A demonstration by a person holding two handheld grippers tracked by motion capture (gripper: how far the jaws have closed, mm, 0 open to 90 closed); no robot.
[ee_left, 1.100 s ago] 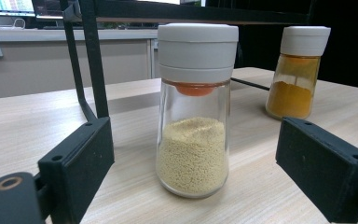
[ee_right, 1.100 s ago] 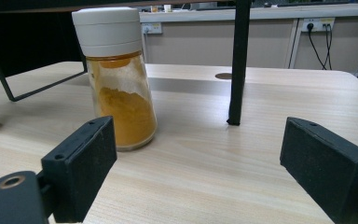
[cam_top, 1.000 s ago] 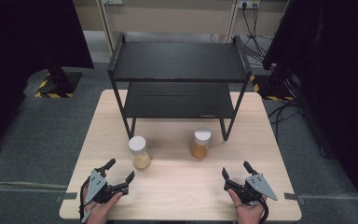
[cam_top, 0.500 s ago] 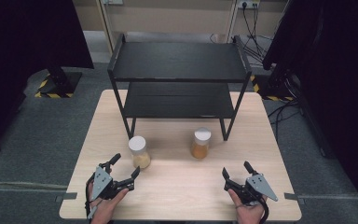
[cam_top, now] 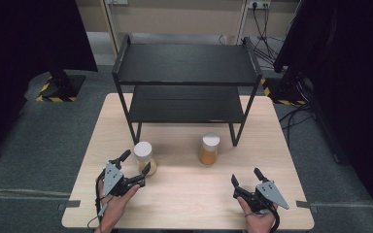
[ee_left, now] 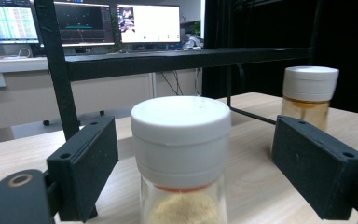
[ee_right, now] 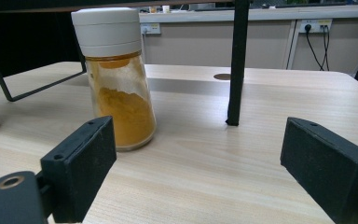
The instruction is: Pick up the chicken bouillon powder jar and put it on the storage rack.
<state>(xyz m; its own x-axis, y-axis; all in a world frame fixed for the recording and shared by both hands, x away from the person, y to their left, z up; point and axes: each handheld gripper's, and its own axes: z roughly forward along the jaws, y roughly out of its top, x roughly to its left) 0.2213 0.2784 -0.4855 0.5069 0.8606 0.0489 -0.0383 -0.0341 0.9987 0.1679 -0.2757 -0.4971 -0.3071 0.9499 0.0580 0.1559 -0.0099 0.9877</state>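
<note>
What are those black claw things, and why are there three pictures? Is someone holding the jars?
Those claws are grabbing tools. A person holds one in each hand: the left tool and the right tool. One picture comes from a camera up high, looking down at the wooden table. The other two come from little cameras riding on each tool, looking out between its two black jaws.

On the table stand a black two-level shelf and two jars with white lids. The pale jar sits between the left tool's jaws, which have just been closing a little, but there are gaps on both sides, so nothing is held yet. The orange jar stands farther away from the right tool, which is open and holds nothing.
</note>
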